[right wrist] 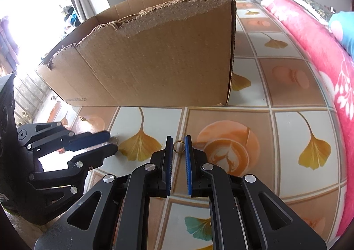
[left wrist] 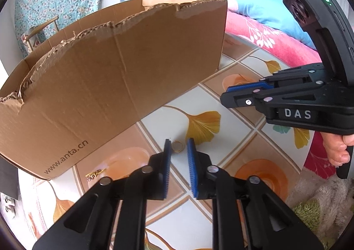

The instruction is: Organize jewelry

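Apparently the sorting has barely begun. The right gripper (right wrist: 178, 139) is narrowed onto a gold ring (right wrist: 174, 149), which stands upright between its pads above the middle of the tabletop (right wrist: 287, 86), so it looks held. The left gripper (left wrist: 178, 142) is almost as narrow, with a second ring (left wrist: 178, 147) between its tips; whether the pads pinch it or it merely lies on the tabletop, I cannot tell. A small gold trinket (left wrist: 94, 176) lies untouched by the near corner of the cardboard box (right wrist: 166, 61). Both rings are outside the box. Its torn wall hides the inside, so anything already stored is unseen.
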A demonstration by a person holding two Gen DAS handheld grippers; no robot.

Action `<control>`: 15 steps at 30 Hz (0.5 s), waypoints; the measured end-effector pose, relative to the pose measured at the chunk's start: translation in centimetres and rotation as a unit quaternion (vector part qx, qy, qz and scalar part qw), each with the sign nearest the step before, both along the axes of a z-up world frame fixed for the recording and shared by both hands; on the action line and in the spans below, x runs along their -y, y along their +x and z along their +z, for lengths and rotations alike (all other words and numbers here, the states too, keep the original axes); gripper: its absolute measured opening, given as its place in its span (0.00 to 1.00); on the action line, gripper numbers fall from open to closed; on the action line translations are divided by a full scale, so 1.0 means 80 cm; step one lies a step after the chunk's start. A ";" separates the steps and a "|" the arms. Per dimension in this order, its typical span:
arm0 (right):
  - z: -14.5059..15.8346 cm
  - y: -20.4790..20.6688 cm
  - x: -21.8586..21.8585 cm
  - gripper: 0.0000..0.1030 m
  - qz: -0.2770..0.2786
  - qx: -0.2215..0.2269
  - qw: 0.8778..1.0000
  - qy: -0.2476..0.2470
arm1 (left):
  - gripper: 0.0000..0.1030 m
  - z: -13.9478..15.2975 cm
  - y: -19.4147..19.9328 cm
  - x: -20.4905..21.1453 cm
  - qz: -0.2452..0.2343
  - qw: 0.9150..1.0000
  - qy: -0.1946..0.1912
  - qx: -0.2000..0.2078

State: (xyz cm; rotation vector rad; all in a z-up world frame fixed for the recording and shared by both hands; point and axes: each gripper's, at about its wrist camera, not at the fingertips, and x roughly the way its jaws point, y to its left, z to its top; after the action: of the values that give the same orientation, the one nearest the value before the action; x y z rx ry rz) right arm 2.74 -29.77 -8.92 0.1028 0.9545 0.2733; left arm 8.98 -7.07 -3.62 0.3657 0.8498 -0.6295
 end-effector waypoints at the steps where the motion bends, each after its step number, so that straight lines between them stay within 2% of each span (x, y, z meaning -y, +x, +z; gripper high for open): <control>1: 0.000 0.001 0.000 0.08 0.000 0.000 1.000 0.000 | 0.10 0.000 -0.001 0.001 -0.002 1.000 0.002 0.002; 6: -0.001 0.003 0.000 0.08 -0.001 0.000 1.000 0.001 | 0.04 -0.001 -0.003 0.006 -0.012 1.000 0.011 0.008; 15: -0.001 0.003 0.002 0.08 0.000 0.001 1.000 0.001 | 0.01 0.000 -0.006 0.006 -0.022 1.000 0.010 0.010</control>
State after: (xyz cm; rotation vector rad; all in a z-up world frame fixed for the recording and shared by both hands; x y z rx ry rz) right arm 2.98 -29.92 -9.02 0.1048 0.9527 0.2747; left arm 8.50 -7.56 -3.65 0.4099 0.8324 -0.6578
